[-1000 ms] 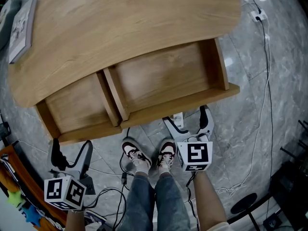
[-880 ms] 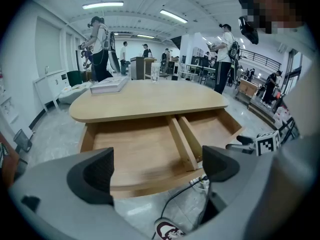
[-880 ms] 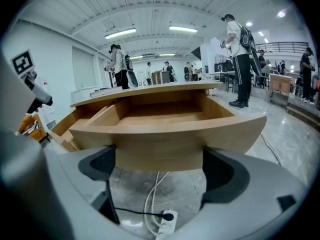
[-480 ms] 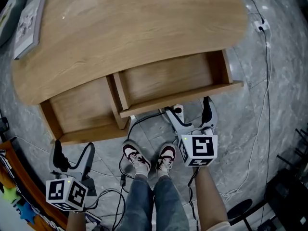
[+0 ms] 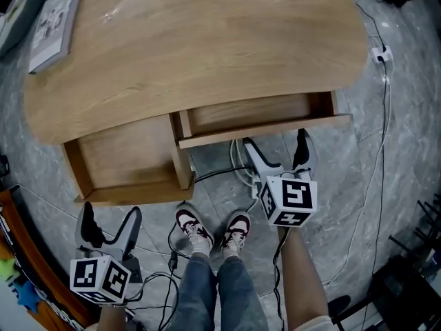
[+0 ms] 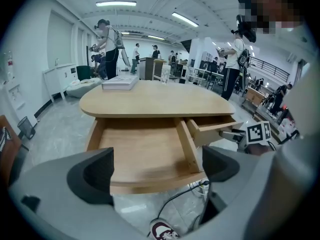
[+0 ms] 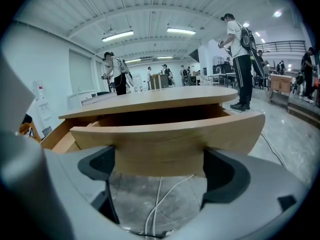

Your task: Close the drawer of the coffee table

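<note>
We hold the right gripper (image 5: 273, 142) up to the front board of the right drawer (image 5: 265, 131). Its fingers (image 7: 225, 171) are wide open. They grip nothing. In the right gripper view the front board fills the space just past the two tips, and the tips are right up at the wood. From the head view, one tip looks like it touches the bottom edge of the board. We cannot tell if the other tip touches it too.

The right drawer is out only a little. Most of it is under the top of the coffee table (image 5: 207, 47), so we see just a thin strip of its inside.

The left gripper (image 5: 110, 212) is down low by our left side, over the grey floor (image 5: 386, 185). Its fingers (image 6: 90, 176) are wide open too, and nothing is between them. It is near the left drawer (image 5: 124, 161) but does not touch it. The left drawer is pulled a long way out, and we can see its bare wood bottom.

White cables (image 5: 241, 167) lie on the floor under the right drawer, between the right gripper's fingers. Our two shoes (image 5: 189, 225) stand between the grippers. A book (image 5: 54, 25) lies flat on the far left end of the table top. Other people stand in the room far behind the table.
</note>
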Motion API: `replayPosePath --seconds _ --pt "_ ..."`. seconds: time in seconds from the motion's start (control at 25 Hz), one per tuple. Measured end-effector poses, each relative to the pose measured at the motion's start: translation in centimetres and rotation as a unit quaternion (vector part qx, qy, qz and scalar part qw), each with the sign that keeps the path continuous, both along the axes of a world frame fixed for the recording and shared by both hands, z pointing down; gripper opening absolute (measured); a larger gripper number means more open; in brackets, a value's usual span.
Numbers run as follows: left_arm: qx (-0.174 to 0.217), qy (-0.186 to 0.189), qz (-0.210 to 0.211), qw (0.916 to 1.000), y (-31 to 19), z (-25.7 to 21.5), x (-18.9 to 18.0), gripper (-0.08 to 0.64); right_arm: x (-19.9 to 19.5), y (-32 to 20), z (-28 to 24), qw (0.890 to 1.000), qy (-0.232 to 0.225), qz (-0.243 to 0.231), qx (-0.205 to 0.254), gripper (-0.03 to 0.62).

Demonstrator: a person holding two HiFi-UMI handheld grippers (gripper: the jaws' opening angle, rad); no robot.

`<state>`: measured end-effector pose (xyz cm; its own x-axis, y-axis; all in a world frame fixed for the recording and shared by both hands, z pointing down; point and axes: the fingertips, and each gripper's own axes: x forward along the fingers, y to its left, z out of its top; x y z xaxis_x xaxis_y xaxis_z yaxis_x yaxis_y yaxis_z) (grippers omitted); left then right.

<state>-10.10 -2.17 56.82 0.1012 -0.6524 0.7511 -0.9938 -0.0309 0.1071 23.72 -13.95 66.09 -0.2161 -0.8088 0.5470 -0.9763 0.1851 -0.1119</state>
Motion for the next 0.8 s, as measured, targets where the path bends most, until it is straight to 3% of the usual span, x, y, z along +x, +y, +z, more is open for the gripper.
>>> replayPosePath --seconds 0.8 --pt "-0.010 0.015 -0.047 0.9987 -0.6 1.0 -3.7 0.545 -0.9 -7.8 0.0 1.000 -0.002 0.004 0.013 0.563"
